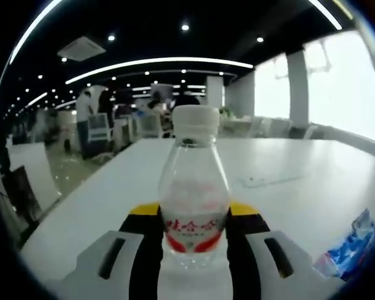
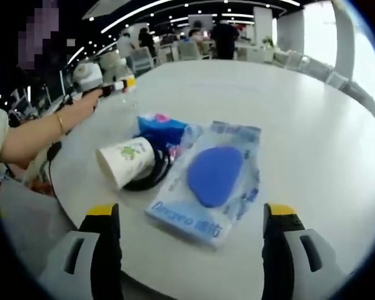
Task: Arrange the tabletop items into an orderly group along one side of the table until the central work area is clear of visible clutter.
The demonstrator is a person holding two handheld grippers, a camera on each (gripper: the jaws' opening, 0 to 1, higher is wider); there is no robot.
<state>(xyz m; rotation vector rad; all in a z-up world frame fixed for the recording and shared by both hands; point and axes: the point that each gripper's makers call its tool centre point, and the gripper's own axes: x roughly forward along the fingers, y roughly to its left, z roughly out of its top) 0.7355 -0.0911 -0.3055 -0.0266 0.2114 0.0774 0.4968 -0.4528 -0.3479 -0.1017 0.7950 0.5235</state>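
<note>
A clear plastic bottle with a white cap and red lettering stands upright on the white table. My left gripper is shut on its lower body, a black jaw pressing each side. The right gripper view shows that gripper at the table's far left edge, held by a person's arm. My right gripper is open, its jaws wide apart near the front edge. Just ahead lies a wet-wipes pack with a blue oval lid. A paper cup lies on its side to the pack's left.
A black cable curls under the cup, and a blue packet lies behind it. The blue packet also appears at the lower right of the left gripper view. Chairs, desks and people stand beyond the table.
</note>
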